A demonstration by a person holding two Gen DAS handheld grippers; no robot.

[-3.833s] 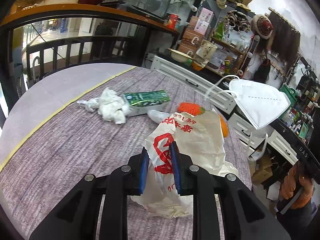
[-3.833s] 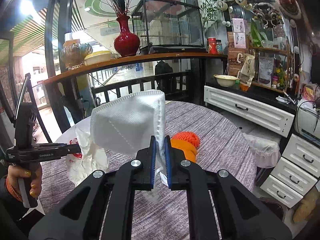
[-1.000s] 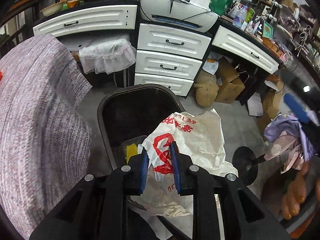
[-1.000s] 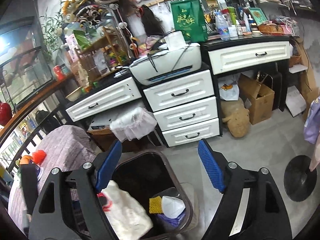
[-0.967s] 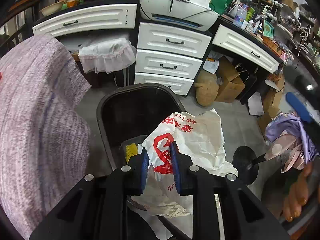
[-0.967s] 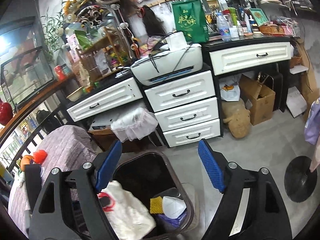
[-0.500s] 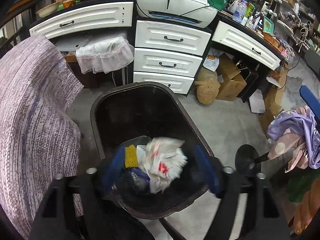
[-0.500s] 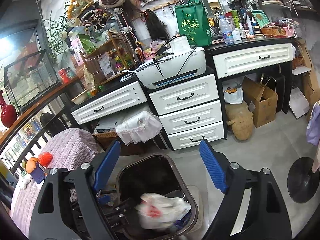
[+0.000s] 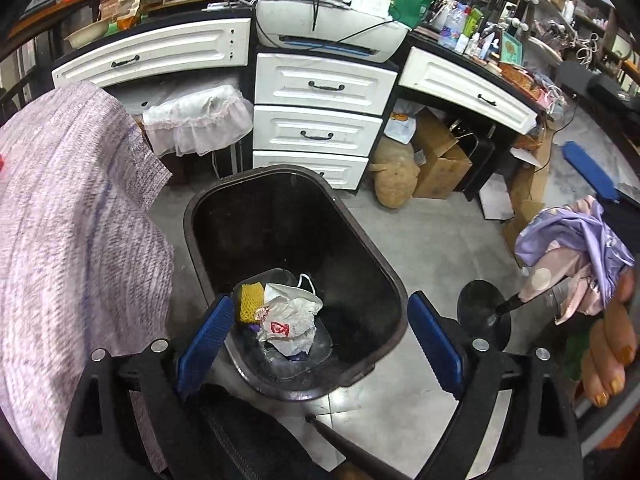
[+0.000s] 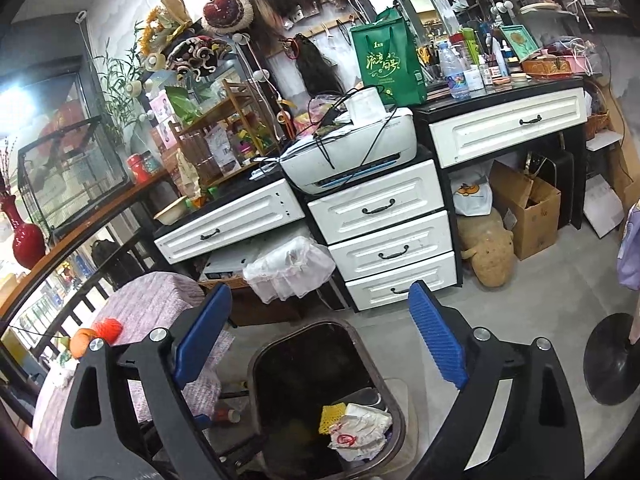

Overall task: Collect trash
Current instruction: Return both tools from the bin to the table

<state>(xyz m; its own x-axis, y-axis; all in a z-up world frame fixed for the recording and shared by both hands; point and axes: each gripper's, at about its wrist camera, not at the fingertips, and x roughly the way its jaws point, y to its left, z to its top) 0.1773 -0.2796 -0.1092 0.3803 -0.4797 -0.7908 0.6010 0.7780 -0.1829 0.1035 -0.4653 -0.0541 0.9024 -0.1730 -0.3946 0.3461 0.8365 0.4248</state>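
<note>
The left hand-held gripper (image 9: pixel 320 344) hangs over a dark, glossy, rounded-rectangular trash bin (image 9: pixel 362 240), its ribbed blue pads still spreading with nothing between them. Deep inside lies the crumpled white plastic bag (image 9: pixel 290 322) with red print, a yellow mesh sponge (image 9: pixel 251 307) at its nine o'clock. The right hand-held gripper (image 10: pixel 320 340) is likewise widening, empty, above the bin (image 10: pixel 360 344).
</note>
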